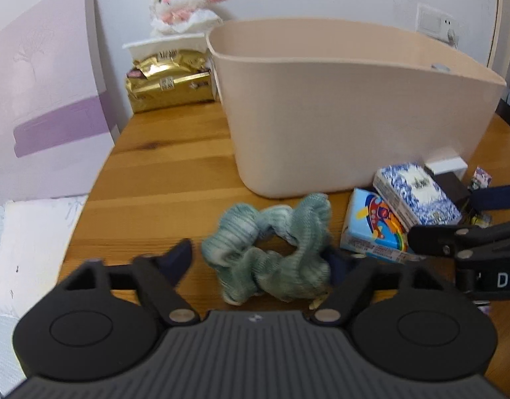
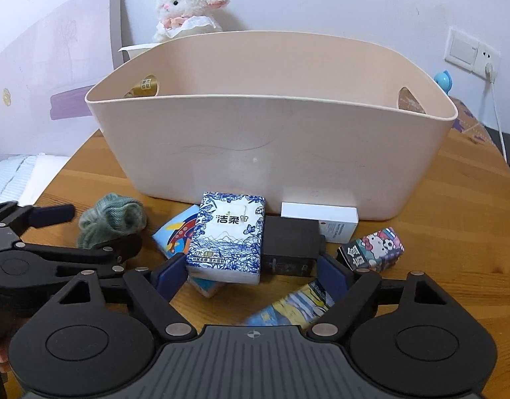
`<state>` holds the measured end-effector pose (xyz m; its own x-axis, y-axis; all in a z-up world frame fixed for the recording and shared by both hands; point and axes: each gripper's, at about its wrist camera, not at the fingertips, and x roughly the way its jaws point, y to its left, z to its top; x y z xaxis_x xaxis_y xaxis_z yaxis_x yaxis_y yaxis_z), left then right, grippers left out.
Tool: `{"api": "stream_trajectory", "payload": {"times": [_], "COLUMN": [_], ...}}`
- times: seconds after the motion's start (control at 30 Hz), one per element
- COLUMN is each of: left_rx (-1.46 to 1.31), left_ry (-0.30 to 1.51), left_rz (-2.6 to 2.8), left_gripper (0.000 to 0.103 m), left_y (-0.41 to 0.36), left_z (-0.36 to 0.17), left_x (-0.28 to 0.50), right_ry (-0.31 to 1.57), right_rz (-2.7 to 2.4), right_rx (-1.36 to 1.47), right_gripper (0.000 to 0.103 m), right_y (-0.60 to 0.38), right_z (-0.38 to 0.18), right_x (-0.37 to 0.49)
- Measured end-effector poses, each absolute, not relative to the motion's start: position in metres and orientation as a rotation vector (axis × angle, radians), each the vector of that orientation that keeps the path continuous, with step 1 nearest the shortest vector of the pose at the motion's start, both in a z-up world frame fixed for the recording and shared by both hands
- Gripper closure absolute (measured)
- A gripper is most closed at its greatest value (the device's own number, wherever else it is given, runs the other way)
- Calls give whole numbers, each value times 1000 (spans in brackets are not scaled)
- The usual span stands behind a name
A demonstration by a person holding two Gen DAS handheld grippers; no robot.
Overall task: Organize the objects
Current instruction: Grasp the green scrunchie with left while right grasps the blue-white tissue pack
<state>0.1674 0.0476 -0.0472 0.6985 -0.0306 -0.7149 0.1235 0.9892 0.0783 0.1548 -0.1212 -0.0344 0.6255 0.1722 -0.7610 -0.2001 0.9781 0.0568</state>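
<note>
- Your left gripper (image 1: 259,262) stands spread wide with the green scrunchie (image 1: 271,249) lying between its fingers at the lower centre of the left view, so it is the nearer hand for that piece.
- Your right gripper (image 2: 251,274) is also spread, its fingers flanking the blue-and-white tissue pack (image 2: 230,236), whose long axis runs away from you toward the bin (image 2: 271,153).
- The bin fills the upper middle, just behind both items; either lift goes up and forward over its near rim.
</note>
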Motion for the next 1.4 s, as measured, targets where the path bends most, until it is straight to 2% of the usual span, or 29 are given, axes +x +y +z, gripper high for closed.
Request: {"api": "stream_trajectory", "payload": {"times": [0.1,0.17,0.27,0.37,0.4,0.43,0.57,0.67,0.73,0.83,1.07,1.13,1.4], "left_rx": [130,135,138,143,145,145,140,146,143,137,141,139,145], "left_ry": [788,783,778,774,771,769,763,761,762,764,766,768,765], "left_rz": [-97,-101,-101,-103,-104,-106,-121,-124,-126,-130,-134,-131,-128], "left_gripper": [35,44,50,58,59,61,64,65,65,65,65,65,65], "left_y": [45,43,42,41,40,39,38,37,38,38,37,36,36], "left_z": [-48,-48,-48,-48,-48,-48,-47,-47,-48,-48,-48,-48,-50], "left_x": [167,165,163,162,160,159,155,153,154,156,157,158,159], "right_ry": [863,862,869,864,858,858,899,900,896,880,844,831,803], "right_rz": [208,210,229,249,246,245,273,292,298,312,346,338,302], "right_rx": [-56,-51,-33,-30,-37,-38,20,49,50,30,16,-6,-27], "right_gripper": [22,22,27,44,59,64,68,65,55,48,37,26,24], "right_y": [-117,-117,-123,-128,-128,-129,-137,-141,-142,-141,-137,-133,-125], "right_z": [-35,-35,-32,-30,-30,-29,-36,-38,-39,-41,-41,-42,-42], "right_x": [154,154,151,145,143,142,149,152,154,158,165,166,170]}}
